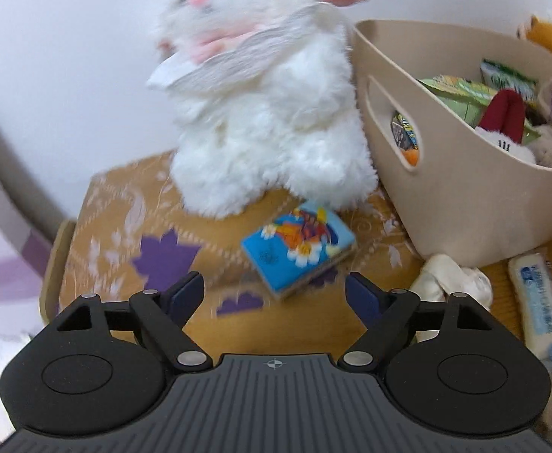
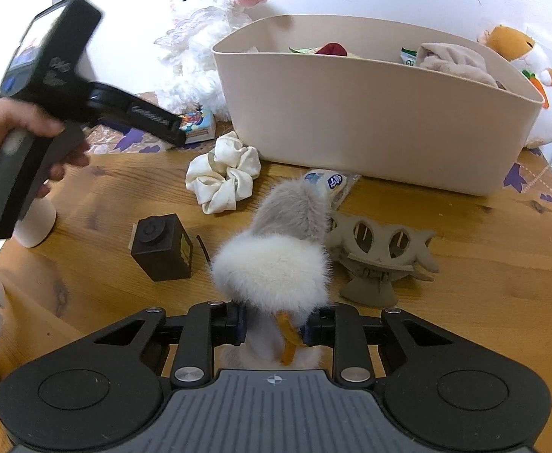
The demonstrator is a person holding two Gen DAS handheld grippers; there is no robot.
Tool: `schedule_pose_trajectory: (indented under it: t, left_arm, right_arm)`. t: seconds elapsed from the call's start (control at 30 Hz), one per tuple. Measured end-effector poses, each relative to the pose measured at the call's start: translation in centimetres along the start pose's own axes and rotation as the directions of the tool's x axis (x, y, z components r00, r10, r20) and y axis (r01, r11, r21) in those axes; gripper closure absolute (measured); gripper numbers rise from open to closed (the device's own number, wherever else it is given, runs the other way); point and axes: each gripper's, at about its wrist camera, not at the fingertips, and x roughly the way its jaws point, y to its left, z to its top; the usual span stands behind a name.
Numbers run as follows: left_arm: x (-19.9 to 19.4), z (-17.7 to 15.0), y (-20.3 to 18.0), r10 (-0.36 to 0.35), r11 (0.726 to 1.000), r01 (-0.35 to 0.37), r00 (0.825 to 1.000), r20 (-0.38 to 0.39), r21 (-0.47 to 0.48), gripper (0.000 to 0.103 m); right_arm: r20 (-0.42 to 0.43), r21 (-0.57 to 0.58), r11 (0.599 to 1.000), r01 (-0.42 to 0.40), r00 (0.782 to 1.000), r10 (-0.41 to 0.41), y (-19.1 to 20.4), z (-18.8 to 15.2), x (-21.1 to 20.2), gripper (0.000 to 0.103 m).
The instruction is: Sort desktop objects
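Right now your right gripper (image 2: 274,330) pinches a fluffy grey-and-cream plush toy (image 2: 276,264) above the wooden table (image 2: 483,264), near the beige plastic bin (image 2: 370,120); your left gripper (image 1: 274,294) is wide open, holding nothing

The white bunny (image 1: 264,87) at the top of the left wrist view is smeared with motion blur, and its ear tips run off the top edge. The bin (image 1: 461,196) gets cut by the right edge, so most of what's piled inside stays hidden. In the right wrist view, the furry toy (image 2: 276,264) covers its own lower part where the fingers meet it, and a packet (image 2: 330,181) behind it only pokes out; its label is probably too small to read. The left gripper (image 2: 170,130) at upper left is blurred.
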Motion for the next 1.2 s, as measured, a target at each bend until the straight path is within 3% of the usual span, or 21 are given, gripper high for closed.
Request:
schedule_pose_trajectory:
  t: [0.23, 0.6, 0.97, 1.07, 1.2]
  left_arm:
    - [2.7, 1.3, -1.5, -0.034, 0.991, 0.038, 0.999, -0.032, 0.13, 0.019]
    - [2.6, 1.1, -0.4, -0.094, 0.983, 0.097, 0.995, -0.028, 0.157, 0.026]
    - [-1.1, -1.1, 0.6, -0.161, 0.986, 0.161, 0.987, 0.0, 0.037, 0.027]
    - [-3.0, -1.2, 1.1, -0.177, 0.984, 0.178, 0.984, 0.03, -0.017, 0.027]
    - [-6.0, -1.1, 1.5, -0.183, 0.983, 0.185, 0.98, 0.072, -0.019, 0.027]
  right_arm:
    - [0.004, 0.014, 1.0, 0.001, 1.0, -0.001, -0.5, -0.1, -0.2, 0.079]
    - [0.004, 0.031, 0.999, 0.013, 1.0, -0.013, -1.1, -0.4, -0.3, 0.079]
    - [0.03, 0.012, 1.0, 0.014, 0.999, -0.015, -1.1, -0.1, -1.3, 0.079]
    - [0.055, 0.013, 1.0, 0.016, 0.998, -0.017, -1.6, 0.4, -2.4, 0.079]
    - [0.092, 0.001, 1.0, 0.025, 0.995, -0.025, -2.5, 1.5, -4.0, 0.079]
